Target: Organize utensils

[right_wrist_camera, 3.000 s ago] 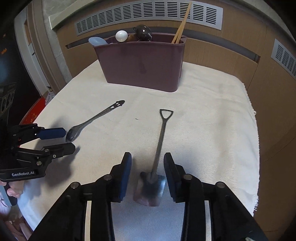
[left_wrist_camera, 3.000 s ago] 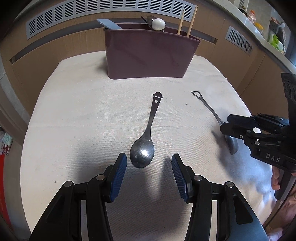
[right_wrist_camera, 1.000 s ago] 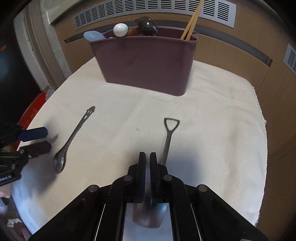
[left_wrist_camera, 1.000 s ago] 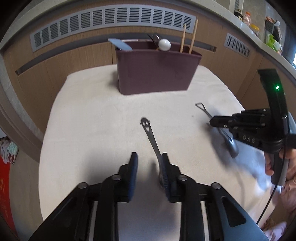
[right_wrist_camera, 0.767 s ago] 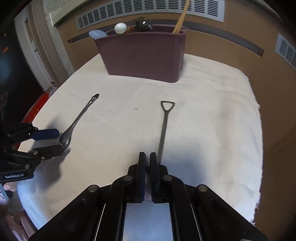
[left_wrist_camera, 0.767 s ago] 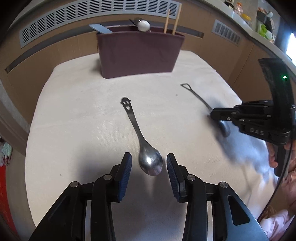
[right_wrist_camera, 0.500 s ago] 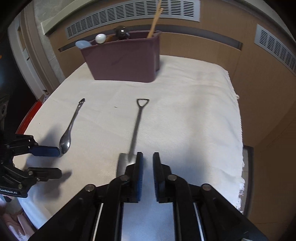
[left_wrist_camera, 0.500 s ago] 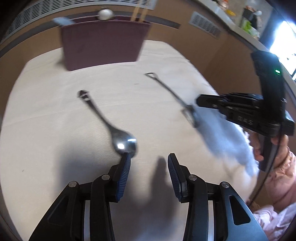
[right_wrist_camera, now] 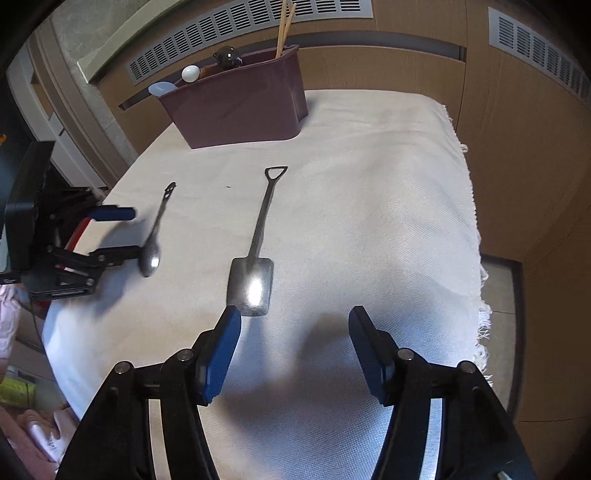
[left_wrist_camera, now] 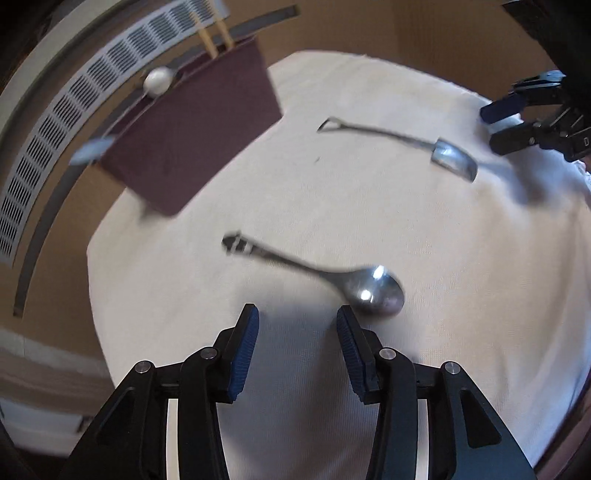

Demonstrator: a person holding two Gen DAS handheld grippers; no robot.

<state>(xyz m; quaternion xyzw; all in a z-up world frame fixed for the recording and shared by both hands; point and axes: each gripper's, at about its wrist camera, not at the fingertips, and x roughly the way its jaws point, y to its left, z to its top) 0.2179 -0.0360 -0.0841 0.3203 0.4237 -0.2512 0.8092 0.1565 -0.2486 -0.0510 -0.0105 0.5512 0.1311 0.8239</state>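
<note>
A round steel spoon (left_wrist_camera: 325, 275) lies on the white cloth; its bowl is just beyond my left gripper's right finger. My left gripper (left_wrist_camera: 297, 328) is open and empty. A shovel-shaped spoon (right_wrist_camera: 255, 251) lies flat, its blade just ahead of my right gripper's left finger. My right gripper (right_wrist_camera: 293, 334) is open and empty. Each spoon also shows in the other view: the shovel spoon (left_wrist_camera: 417, 146) and the round spoon (right_wrist_camera: 155, 236). The maroon utensil holder (right_wrist_camera: 236, 103) stands at the back of the table with chopsticks (right_wrist_camera: 283, 26) and other utensils in it.
The white cloth (right_wrist_camera: 369, 206) covers the table, with a fringed edge at the right (right_wrist_camera: 480, 295). Wooden panels with vent grilles stand behind. The left gripper (right_wrist_camera: 110, 232) shows at the left of the right wrist view, the right gripper (left_wrist_camera: 517, 122) at the upper right of the left wrist view.
My right gripper was shut on the shovel spoon, then opened wide and let it lie on the cloth. My left gripper swung and tilted, staying open; the round spoon now lies to its right.
</note>
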